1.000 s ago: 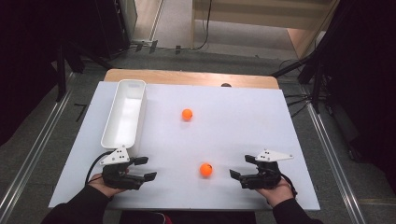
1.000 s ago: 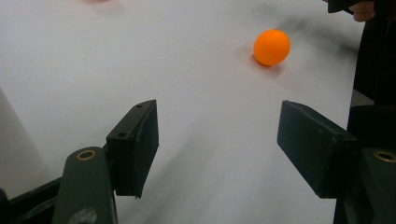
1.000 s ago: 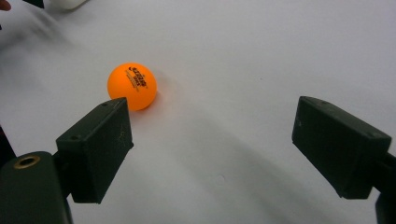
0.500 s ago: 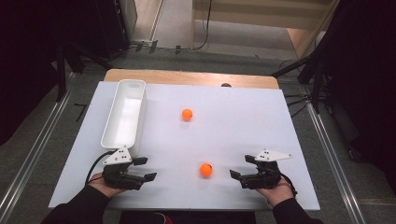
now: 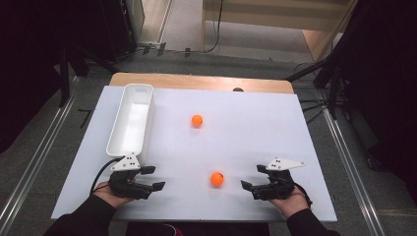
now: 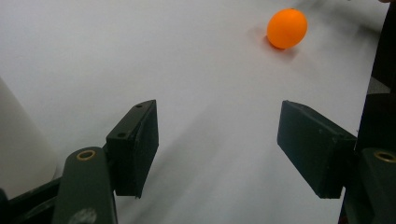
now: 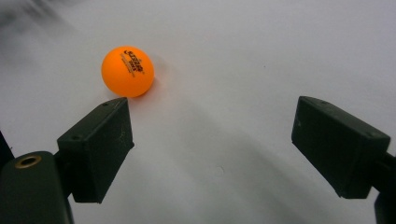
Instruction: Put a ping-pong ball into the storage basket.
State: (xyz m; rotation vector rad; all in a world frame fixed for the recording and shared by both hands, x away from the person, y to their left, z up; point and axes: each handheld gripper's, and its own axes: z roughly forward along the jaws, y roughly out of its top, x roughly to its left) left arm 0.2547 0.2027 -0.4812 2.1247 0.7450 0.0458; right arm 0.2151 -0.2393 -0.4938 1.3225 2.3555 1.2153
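a person's right gripper [image 5: 249, 184] and left gripper [image 5: 156, 178] rest on the white tabletop [image 5: 255, 128], jaws apart and empty, flanking a small orange plastic ball [image 5: 217, 178]. best approach: centre the ball squarely between the right pads before closing, lest it roll.

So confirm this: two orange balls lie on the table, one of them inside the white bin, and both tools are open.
Wrong on the bin: the high view shows both balls on the bare table. Both tools are open.
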